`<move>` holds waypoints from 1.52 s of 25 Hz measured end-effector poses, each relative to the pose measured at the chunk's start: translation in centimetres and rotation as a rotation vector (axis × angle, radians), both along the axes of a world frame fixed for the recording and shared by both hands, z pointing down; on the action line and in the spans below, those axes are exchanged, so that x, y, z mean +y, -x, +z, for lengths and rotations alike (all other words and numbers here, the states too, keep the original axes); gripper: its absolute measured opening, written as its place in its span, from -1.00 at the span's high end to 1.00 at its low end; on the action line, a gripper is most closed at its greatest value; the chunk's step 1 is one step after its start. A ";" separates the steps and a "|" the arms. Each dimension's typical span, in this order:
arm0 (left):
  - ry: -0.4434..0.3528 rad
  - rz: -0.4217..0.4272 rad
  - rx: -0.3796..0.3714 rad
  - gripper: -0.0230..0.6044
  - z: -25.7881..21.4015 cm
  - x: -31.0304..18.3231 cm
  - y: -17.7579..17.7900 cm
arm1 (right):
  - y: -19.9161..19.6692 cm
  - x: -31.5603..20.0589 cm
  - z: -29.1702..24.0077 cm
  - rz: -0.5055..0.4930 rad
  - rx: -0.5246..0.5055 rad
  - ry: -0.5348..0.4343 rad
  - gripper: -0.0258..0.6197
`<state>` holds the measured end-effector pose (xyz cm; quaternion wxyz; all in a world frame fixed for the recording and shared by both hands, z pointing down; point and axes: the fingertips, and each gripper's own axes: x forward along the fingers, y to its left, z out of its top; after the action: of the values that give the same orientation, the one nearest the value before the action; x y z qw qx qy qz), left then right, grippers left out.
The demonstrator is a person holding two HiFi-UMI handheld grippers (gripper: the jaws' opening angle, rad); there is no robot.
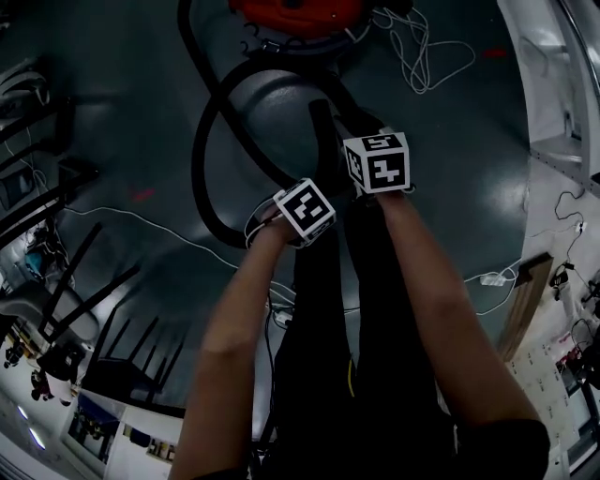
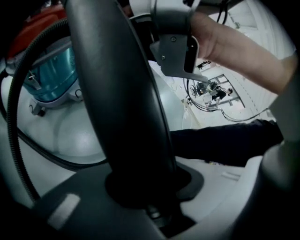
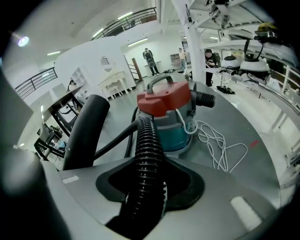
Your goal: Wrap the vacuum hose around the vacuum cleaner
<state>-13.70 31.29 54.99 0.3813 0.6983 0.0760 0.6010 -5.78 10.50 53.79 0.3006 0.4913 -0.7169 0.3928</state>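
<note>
The vacuum cleaner (image 3: 168, 110), teal with a red lid, stands on the grey floor ahead of me; in the head view it sits at the top edge (image 1: 295, 9). Its black hose (image 1: 202, 159) lies in a wide loop on the floor. My right gripper (image 3: 150, 187) is shut on the ribbed hose (image 3: 149, 154), which runs up toward the vacuum. My left gripper (image 2: 140, 192) is shut on the hose's smooth black tube (image 2: 122, 93), just left of the right one. Both marker cubes (image 1: 377, 161) show close together in the head view.
A white power cord (image 3: 220, 145) lies coiled on the floor right of the vacuum. Black chairs and frames (image 1: 75, 281) stand at the left. A white power strip (image 1: 492, 278) and shelving (image 1: 562, 103) are on the right. People stand far off (image 3: 150, 58).
</note>
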 end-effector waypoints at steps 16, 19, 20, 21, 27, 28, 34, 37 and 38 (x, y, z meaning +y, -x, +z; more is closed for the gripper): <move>-0.077 -0.047 0.018 0.62 -10.4 -5.8 -3.6 | -2.3 -6.0 -12.6 -0.035 -0.014 -0.101 0.41; -0.106 -0.052 0.008 0.62 -11.7 -7.9 -4.5 | -3.3 -7.5 -14.2 -0.038 -0.017 -0.120 0.41; -0.114 -0.048 0.003 0.62 -12.1 -8.4 -4.8 | -3.7 -8.0 -14.7 -0.037 -0.018 -0.127 0.41; -0.123 -0.041 0.003 0.62 -12.4 -8.9 -5.1 | -4.0 -8.5 -15.2 -0.037 -0.021 -0.135 0.41; -0.170 -0.038 -0.012 0.62 -13.7 -11.7 -6.8 | -5.2 -11.7 -18.2 -0.045 -0.040 -0.181 0.41; -0.173 -0.040 -0.019 0.62 -13.9 -12.1 -7.0 | -5.4 -12.2 -18.5 -0.047 -0.044 -0.185 0.41; -0.255 -0.051 -0.011 0.62 -15.5 -16.1 -9.4 | -7.3 -15.0 -20.1 -0.038 -0.072 -0.205 0.41; -0.284 -0.068 -0.001 0.62 -15.4 -18.1 -10.8 | -8.4 -16.5 -20.7 -0.046 -0.063 -0.222 0.41; -0.289 -0.073 0.006 0.62 -15.4 -18.9 -11.2 | -8.8 -17.1 -20.9 -0.045 -0.058 -0.228 0.41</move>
<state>-2.45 12.40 39.56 0.2982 0.7501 -0.0357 0.5892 2.98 -6.62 32.86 0.2306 0.4947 -0.7761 0.3159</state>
